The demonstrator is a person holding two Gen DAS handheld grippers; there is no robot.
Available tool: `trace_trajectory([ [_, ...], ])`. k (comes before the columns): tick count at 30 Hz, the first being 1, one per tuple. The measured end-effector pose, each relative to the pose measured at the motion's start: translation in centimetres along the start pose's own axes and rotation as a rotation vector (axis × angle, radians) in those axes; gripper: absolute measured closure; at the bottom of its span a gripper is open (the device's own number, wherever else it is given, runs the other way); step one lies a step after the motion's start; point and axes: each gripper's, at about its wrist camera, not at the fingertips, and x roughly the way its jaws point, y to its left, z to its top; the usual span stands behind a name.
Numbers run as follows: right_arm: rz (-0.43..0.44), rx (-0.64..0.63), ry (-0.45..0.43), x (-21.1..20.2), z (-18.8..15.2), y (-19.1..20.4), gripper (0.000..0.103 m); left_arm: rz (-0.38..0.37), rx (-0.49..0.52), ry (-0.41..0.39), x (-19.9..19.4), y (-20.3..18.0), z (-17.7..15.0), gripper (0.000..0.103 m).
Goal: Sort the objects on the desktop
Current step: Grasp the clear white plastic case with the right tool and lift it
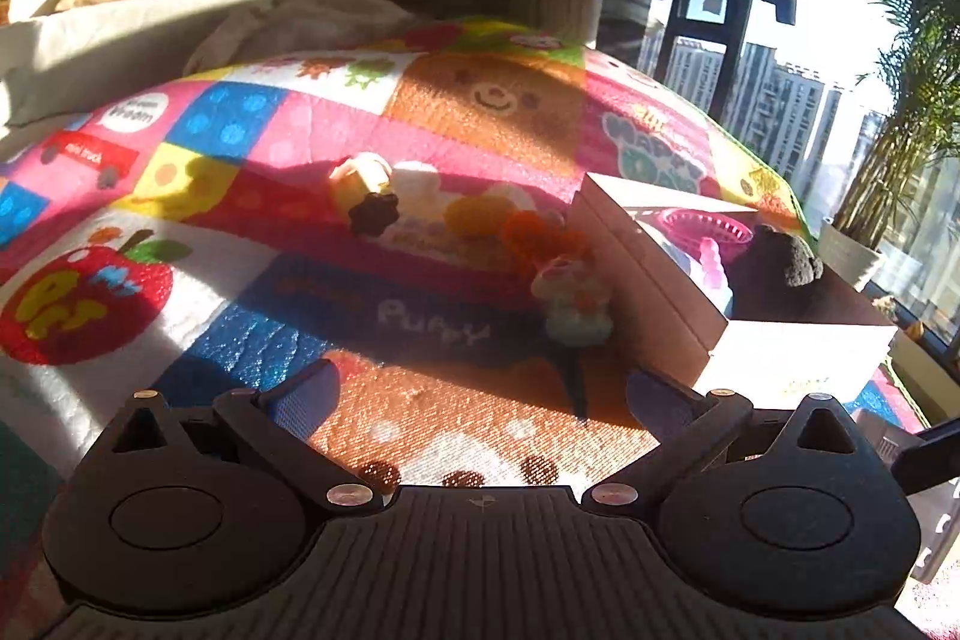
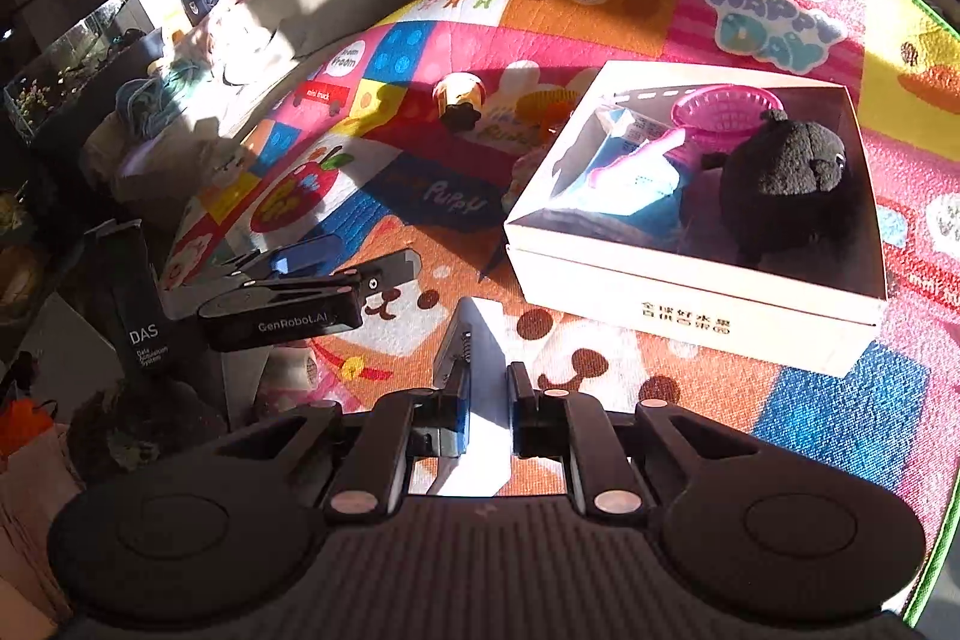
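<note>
The right gripper (image 2: 486, 388) is clamped on a flat white clip (image 2: 474, 340), which stands edge-up between its jaws, above the play mat (image 2: 600, 358) and just short of the white box (image 2: 690, 298). The left gripper (image 1: 480, 394) is spread wide and empty, low over the mat and left of the box (image 1: 648, 292). The hold falls on the clip's near end, so a tilt on the way over the box wall could let it pivot or slip out; it could also catch on the rim. The box holds one black plush toy (image 2: 786, 178), one pink basket (image 2: 720, 109) and one pink scoop (image 2: 636, 154) on a blue packet (image 2: 648, 196). At least three small toys lie loose on the mat: a capped figure (image 1: 366, 193), an orange piece (image 1: 540, 235) and a pale figure (image 1: 573, 298) touching the box.
</note>
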Motion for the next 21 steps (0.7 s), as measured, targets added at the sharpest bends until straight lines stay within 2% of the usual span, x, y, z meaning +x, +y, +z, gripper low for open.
trace_trajectory([
  [2, -0.058, 0.005, -0.041, -0.1, -1.3, -0.8, 0.09, -0.008, 0.051, 0.023, 0.6, -1.0, 0.6, 0.0],
  [3, -0.128, -0.016, -0.086, -0.2, -2.0, -0.9, 0.086, 0.004, 0.073, 0.037, 1.0, -1.5, 1.0, 0.0],
  [5, -0.186, -0.025, -0.149, -0.6, -2.8, -1.5, 0.068, 0.029, 0.094, 0.06, 2.2, -2.0, 1.8, 0.0],
  [6, -0.188, -0.013, -0.176, -0.9, -3.1, -1.9, 0.056, 0.021, 0.094, 0.071, 2.9, -2.0, 2.2, 0.0],
  [7, -0.186, 0.001, -0.196, -1.1, -3.4, -2.4, 0.049, -0.007, 0.089, 0.088, 3.8, -1.8, 2.7, 0.0],
  [10, -0.195, 0.029, -0.224, -1.1, -4.1, -3.7, 0.048, -0.085, 0.07, 0.159, 6.7, -1.3, 3.5, 0.0],
  [15, -0.223, 0.069, -0.231, -0.4, -5.2, -5.7, 0.044, -0.114, 0.081, 0.204, 9.7, -1.0, 3.7, 0.0],
  [17, -0.222, 0.094, -0.225, 0.0, -5.4, -6.3, 0.044, -0.156, 0.049, 0.208, 10.1, -0.6, 3.8, 0.0],
  [19, -0.229, 0.108, -0.223, 0.3, -5.4, -6.7, 0.043, -0.165, 0.037, 0.198, 10.4, -0.4, 4.0, 0.002],
  [21, -0.233, 0.115, -0.222, 0.5, -5.5, -6.8, 0.042, -0.128, 0.051, 0.174, 10.3, -0.3, 4.2, 0.002],
])
